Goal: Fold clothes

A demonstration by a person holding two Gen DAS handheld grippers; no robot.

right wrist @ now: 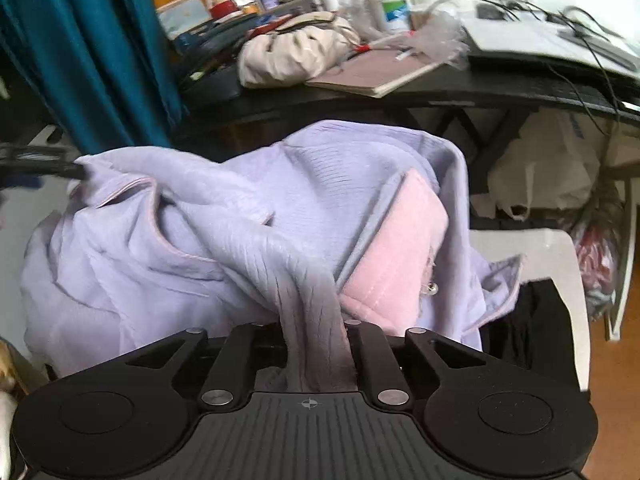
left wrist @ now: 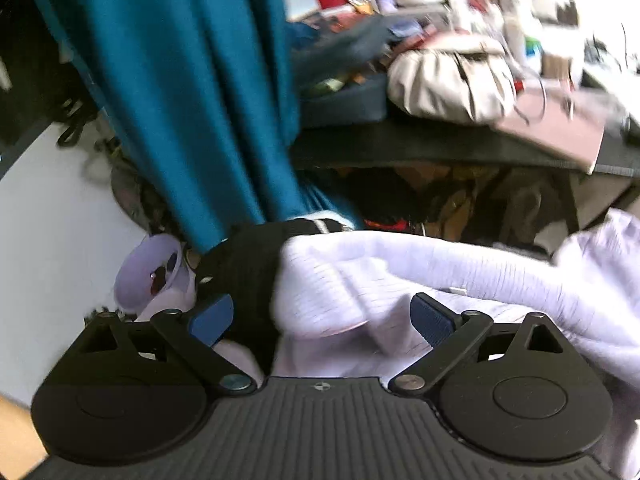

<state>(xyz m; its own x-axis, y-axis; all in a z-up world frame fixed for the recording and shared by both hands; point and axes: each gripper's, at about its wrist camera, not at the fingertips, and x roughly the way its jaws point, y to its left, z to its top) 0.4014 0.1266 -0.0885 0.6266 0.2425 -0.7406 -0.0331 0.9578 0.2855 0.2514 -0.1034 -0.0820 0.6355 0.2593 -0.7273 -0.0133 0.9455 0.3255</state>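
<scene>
Folding looks barely begun: right gripper [right wrist: 316, 336] pinches the crumpled lilac garment [right wrist: 224, 216]; left gripper [left wrist: 324, 316] stands spread, empty.

Between the right gripper [right wrist: 316, 344]'s fingers, the pinched fold of the lavender garment [right wrist: 240, 216] covered both pads, so neither could be seen. Beyond the left gripper [left wrist: 324, 316]'s fingers, the clutter on the dark desk [left wrist: 400, 148] was smeared by motion blur and its small items could not be told apart. The garment ran off the picture's right edge past the left gripper's right finger, and what the black fabric [left wrist: 244, 264] by its left finger belonged to was unclear.
</scene>
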